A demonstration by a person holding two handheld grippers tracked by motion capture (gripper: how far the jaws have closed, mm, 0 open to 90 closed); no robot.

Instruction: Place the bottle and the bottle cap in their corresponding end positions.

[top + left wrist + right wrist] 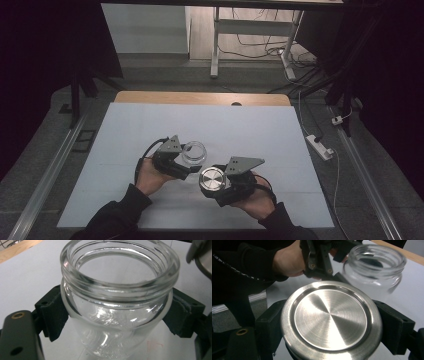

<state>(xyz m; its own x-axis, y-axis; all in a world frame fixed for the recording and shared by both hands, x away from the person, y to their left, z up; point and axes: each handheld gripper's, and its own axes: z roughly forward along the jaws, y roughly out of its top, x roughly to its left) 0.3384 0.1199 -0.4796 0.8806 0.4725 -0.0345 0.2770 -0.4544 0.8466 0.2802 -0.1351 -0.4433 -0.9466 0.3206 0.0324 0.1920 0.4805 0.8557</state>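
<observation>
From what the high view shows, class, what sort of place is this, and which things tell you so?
Probably a lab or recording studio, not a home: a white-topped table ringed by black curtains, loose cables and a power strip on grey carpet, and floor rails beside the table.

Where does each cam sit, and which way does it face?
High view: above the person's side, looking forward and down at the table; forearms, both hands.
Left gripper view: on left gripper, along its jaws, clamping glass jar.
Right gripper view: on right gripper, gripping metal lid; left hand beyond.
All share the jar.
</observation>
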